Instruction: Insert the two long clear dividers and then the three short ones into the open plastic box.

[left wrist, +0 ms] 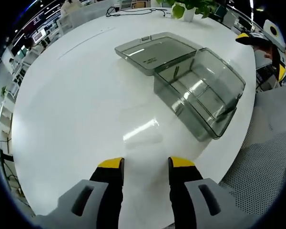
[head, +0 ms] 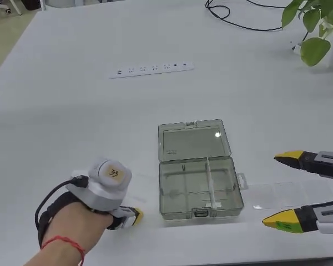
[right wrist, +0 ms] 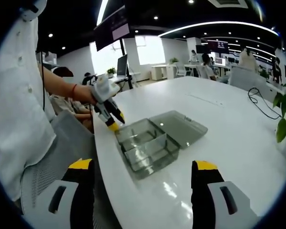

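- left gripper (left wrist: 146, 164): we log its jaws parted by a modest gap, low over the white table (head: 72, 111), just left of the open plastic box (head: 180, 209).
- right gripper (head: 283, 190): we log its jaws spread wide, right of the box, near clear dividers (head: 277, 194) lying flat on the table.
- box: lid (head: 191, 138) laid back, one long divider (head: 208, 180) upright inside.
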A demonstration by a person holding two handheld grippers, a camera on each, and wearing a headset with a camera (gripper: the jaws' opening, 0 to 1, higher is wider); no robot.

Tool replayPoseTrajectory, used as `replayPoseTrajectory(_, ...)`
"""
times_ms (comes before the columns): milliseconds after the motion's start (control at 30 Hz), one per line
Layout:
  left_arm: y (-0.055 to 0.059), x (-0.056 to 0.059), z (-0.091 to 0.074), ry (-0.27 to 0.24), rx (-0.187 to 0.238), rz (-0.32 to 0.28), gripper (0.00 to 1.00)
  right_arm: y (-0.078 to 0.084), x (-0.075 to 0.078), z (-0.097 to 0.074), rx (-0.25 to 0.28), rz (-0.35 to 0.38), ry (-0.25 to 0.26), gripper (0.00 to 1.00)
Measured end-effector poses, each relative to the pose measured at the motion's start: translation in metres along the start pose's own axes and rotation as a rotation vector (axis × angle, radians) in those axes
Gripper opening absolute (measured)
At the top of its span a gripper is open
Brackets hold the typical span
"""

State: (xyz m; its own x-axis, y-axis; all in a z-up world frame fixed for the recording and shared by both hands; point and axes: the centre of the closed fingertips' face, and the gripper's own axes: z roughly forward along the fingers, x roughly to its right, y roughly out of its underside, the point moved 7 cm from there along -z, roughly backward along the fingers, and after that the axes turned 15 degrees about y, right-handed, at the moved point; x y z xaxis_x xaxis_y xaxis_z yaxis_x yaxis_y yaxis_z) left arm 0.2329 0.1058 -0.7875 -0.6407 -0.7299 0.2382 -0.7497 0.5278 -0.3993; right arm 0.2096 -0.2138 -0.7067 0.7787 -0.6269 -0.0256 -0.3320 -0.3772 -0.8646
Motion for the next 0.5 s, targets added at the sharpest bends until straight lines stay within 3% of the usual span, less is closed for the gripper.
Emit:
replayPoseTrajectory(300, -0.002, -0.0031, -0.0005, 0.009, -0.047, -0.003, 0.32, 0.0014, -0.0012, -0.0012, -0.001, 0.005, 0.009, 0.83)
replayPoseTrajectory(500, -0.0024, -0.005, -0.0015, 0.024, -0.045, -0.02, 0.31, 0.0016, -0.0026, -0.001, -0.002, 0.009, 0.009, 0.83)
